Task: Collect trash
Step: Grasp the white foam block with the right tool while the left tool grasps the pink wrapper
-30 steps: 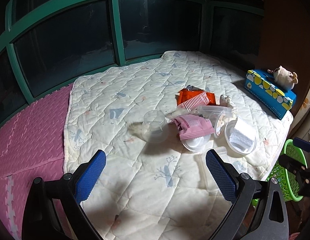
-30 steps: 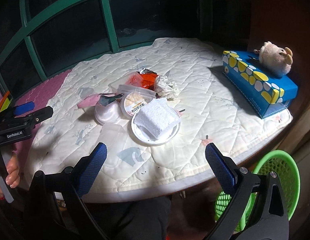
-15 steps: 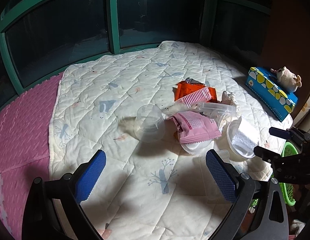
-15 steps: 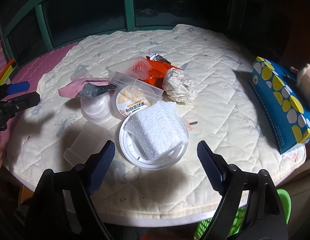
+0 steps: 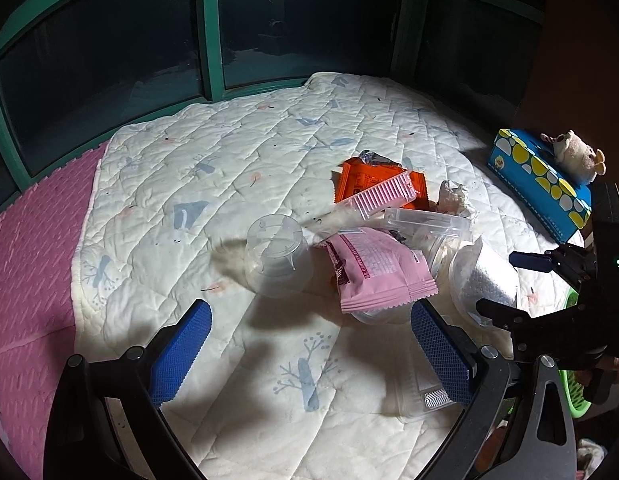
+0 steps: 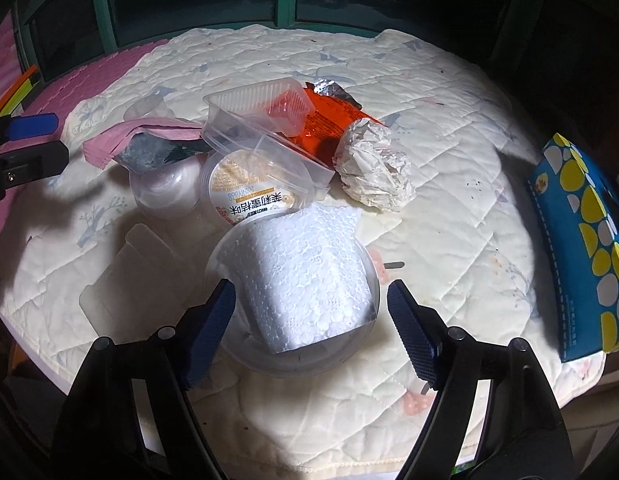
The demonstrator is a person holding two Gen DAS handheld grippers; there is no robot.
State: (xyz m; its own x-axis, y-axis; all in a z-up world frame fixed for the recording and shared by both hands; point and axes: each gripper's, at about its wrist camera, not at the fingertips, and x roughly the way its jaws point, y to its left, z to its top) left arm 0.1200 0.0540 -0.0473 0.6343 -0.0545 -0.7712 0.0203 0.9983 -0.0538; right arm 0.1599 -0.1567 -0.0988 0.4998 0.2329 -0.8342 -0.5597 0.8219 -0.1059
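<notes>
Closing on a white foam block that sits in a shallow round clear lid, near the front edge of the quilted mat: right gripper, jaws narrowing, foam block between the blue pads but not yet pressed. Judged as the first pick of the trash pile, the grasp about to land.

Heaped just behind the foam block: a clear cup with a printed label, a clear ribbed tray, an orange wrapper, a crumpled ball of paper, a pink snack packet. Slightly apart toward the mat's left side, an upturned clear cup. Flat clear lid lying beside the foam block, by the front edge.

Hovering above bare mat, short of the pile: left gripper, jaws spread wide, nothing held.

Along the mat's right edge, a blue tissue box with a small plush toy on top. Below that edge, a green basket, partly hidden, likely the place for the trash.

Next move calls for a firm squeeze without crushing the foam, then a lift clear of the lid and a carry over the right edge.
</notes>
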